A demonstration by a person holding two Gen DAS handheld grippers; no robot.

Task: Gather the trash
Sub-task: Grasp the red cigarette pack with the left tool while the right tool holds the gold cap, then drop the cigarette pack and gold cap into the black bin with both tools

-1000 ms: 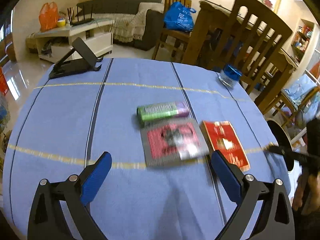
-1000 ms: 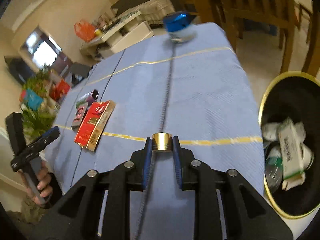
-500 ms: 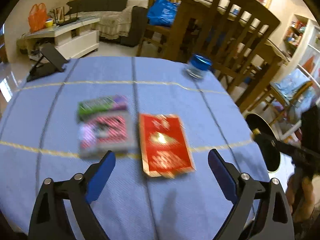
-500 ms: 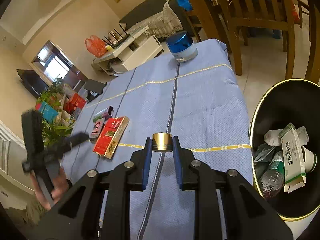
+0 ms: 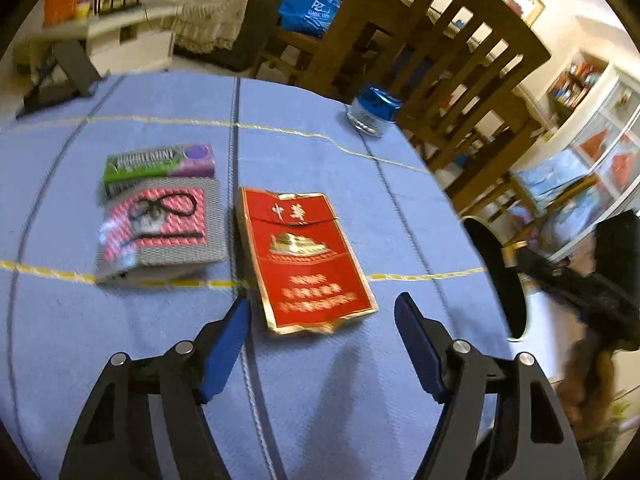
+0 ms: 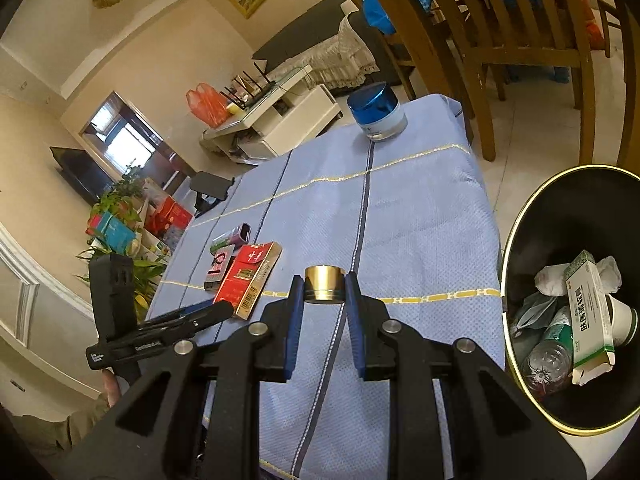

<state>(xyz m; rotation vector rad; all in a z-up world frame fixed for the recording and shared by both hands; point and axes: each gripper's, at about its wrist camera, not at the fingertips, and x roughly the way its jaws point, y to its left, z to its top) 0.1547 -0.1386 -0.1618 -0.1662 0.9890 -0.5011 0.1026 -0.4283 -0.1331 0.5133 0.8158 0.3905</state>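
Blue-clothed worktop (image 5: 140, 352) filling mid-frame; hovering left gripper (image 5: 322, 316), jaws wide, straddling red cigarette pack (image 5: 306, 256) at centre, seemingly for pickup; pinching gold cap (image 6: 324, 284) in right gripper (image 6: 325, 292), nearing bin (image 6: 520, 216) at right edge, presumably for dropping.

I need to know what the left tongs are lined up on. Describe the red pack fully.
The red pack is a flat, glossy cardboard box with gold edging, gold characters and a gold building picture. It lies face up on the blue tablecloth, beside a grey and pink packet, lid end away from the open left tongs. Its near edge looks dented. Nothing grips it.
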